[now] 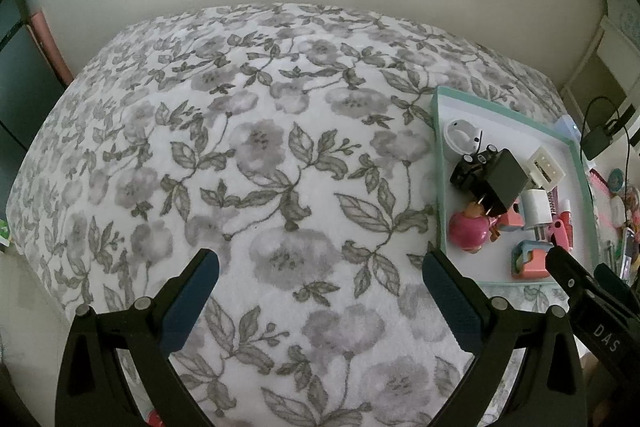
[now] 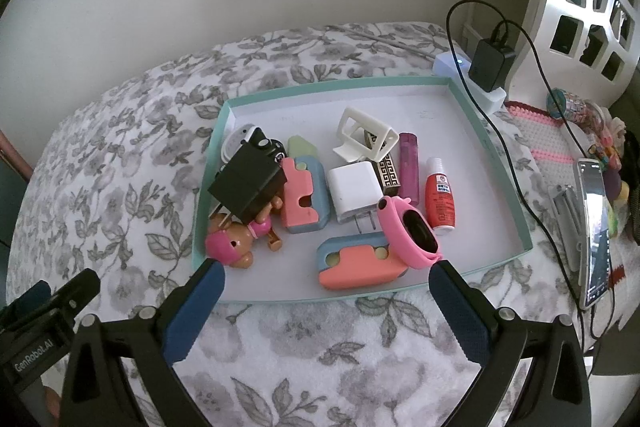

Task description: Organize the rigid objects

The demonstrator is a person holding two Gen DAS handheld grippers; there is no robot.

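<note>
**Twelve-odd small rigid items heaped in one teal-rimmed tray**

Holder: shallow tray [image 2: 494,151], white floor, on a floral bedspread [image 1: 248,155] toward its right edge.

Contents, left side of tray: black adapter [image 2: 248,189] tilted atop a pink-capped toy figure [image 2: 234,241]; white round case [image 2: 236,143] and a small black toy car [image 2: 270,145] behind it. Middle: two pink-and-blue blocks [image 2: 302,199], [image 2: 356,261]; white plug charger [image 2: 354,193]; white bracket [image 2: 360,133]. Right side: purple tube [image 2: 409,167], red bottle [image 2: 439,203], pink watch [image 2: 412,233] leaning on the near block.

Grippers: left gripper [image 1: 320,279] spread wide, nothing between its fingers, over bare bedspread. Right gripper [image 2: 326,289] likewise wide and empty, at the tray's near edge.

Stage, judged: items lie gathered yet jumbled, which fits either a pile awaiting sorting or things just collected. Any pick would need a narrow, upright approach, since pieces touch and overlap.

View differences: right wrist shows the whole tray, a phone [image 2: 596,227] and a plugged charger [image 2: 490,63] beyond its right edge. Left wrist shows mostly bare bedspread and the tray's left portion.
</note>
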